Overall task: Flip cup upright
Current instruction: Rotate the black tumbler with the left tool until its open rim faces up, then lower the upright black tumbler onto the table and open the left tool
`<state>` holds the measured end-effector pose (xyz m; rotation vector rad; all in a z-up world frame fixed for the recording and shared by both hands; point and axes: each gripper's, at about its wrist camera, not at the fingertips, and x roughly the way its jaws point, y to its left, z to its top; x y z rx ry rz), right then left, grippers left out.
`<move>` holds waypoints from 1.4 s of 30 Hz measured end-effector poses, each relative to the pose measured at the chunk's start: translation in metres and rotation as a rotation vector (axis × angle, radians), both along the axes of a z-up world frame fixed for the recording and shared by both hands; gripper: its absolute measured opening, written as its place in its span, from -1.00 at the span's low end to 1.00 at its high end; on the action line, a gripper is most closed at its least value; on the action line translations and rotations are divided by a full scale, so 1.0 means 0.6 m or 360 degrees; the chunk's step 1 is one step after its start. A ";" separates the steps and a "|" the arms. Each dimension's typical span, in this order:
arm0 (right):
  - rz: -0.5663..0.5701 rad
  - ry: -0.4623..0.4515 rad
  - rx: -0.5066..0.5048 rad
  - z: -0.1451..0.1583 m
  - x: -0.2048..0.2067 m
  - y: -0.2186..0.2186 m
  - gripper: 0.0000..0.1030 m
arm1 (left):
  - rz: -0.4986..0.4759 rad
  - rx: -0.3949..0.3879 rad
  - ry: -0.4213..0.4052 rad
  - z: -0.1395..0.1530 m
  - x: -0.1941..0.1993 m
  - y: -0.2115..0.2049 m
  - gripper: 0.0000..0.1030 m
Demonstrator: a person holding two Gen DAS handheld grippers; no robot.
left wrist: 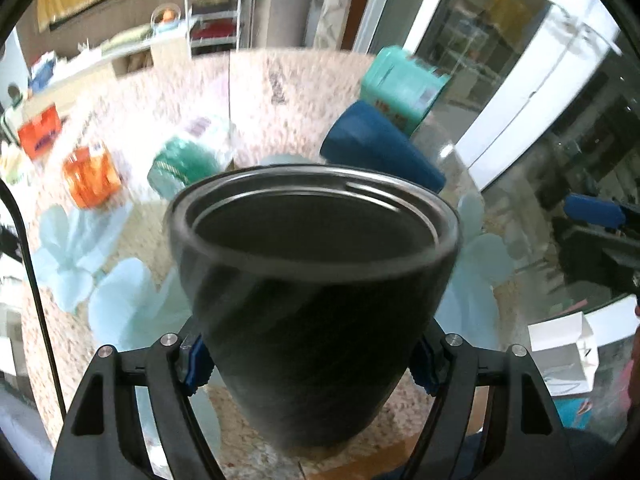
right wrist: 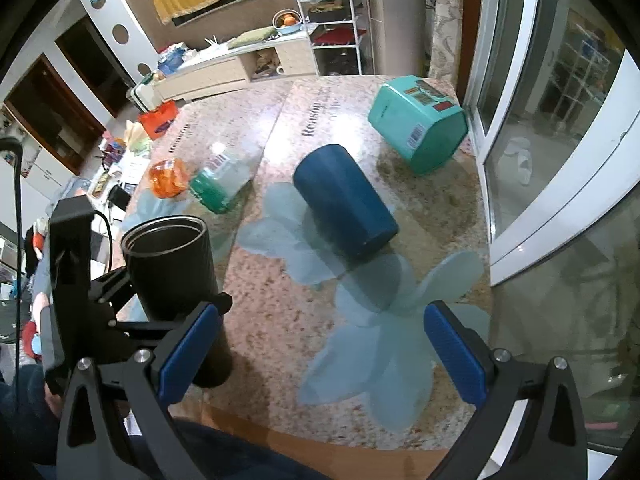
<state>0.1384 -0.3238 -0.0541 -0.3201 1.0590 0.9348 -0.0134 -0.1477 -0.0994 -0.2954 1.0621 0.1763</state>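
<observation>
Two grippers over speckled table. Left gripper squeezes black cup low on sides, cup mouth up, at table's left edge. Blue cup lies tipped over in middle. Right gripper wide apart, holding nothing. Teal box far right.

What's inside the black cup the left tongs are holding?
The black cup, gripped by the left tongs, stands mouth up. Through its opening only a dark, bare inner wall and a ledge below the rim show. The bottom is in shadow, hidden from both views.
</observation>
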 end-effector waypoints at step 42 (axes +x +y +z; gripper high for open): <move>0.0025 -0.0015 0.0036 -0.026 -0.035 -0.009 1.00 | -0.0155 0.0290 -0.0601 -0.011 -0.011 -0.061 0.72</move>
